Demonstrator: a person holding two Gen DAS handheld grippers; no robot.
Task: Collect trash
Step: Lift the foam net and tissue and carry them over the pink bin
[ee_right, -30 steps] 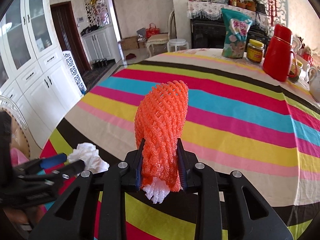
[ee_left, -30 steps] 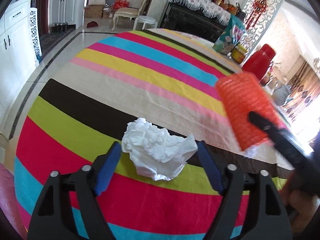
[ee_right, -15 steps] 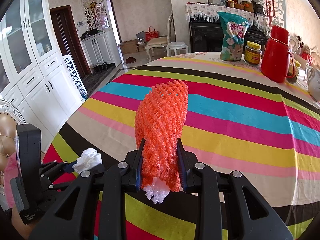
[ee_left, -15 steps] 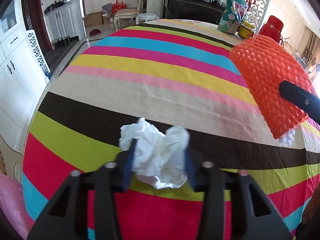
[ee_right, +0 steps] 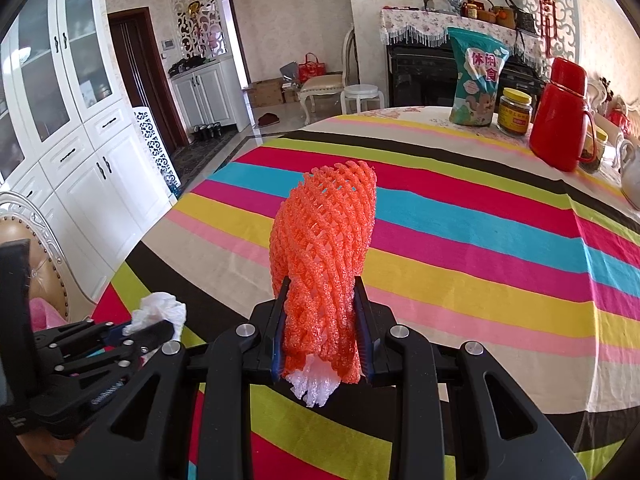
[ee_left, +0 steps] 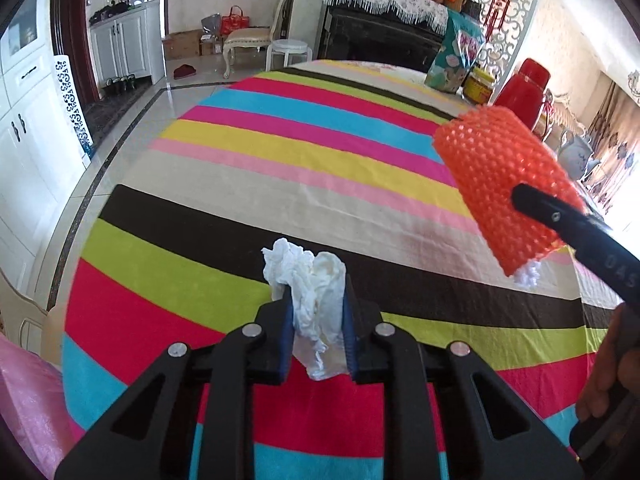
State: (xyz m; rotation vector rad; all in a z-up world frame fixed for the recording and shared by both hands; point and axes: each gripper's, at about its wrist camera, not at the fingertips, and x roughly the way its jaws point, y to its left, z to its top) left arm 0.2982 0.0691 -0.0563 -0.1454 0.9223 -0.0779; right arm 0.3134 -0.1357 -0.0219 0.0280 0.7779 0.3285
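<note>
A crumpled white tissue (ee_left: 316, 300) is pinched between the blue pads of my left gripper (ee_left: 316, 320), which is shut on it just above the striped tablecloth (ee_left: 280, 152). The right wrist view shows the same tissue (ee_right: 160, 312) at the lower left, in that gripper. My right gripper (ee_right: 322, 332) is shut on an orange foam fruit net (ee_right: 324, 240) that stands up from its jaws, a white foam tuft sticking out below. In the left wrist view that net (ee_left: 504, 184) hangs at the right, above the table.
At the table's far right stand a teal snack bag (ee_right: 476, 76), a yellow-lidded jar (ee_right: 514, 112), a red thermos (ee_right: 560, 116) and a white teapot (ee_left: 576, 152). White cabinets (ee_right: 80, 160) and a chair back (ee_right: 44, 264) are on the left, beyond the table edge.
My left gripper closed from wide open around the tissue to shut on it and lifted it slightly. The right gripper kept still with the orange net.
</note>
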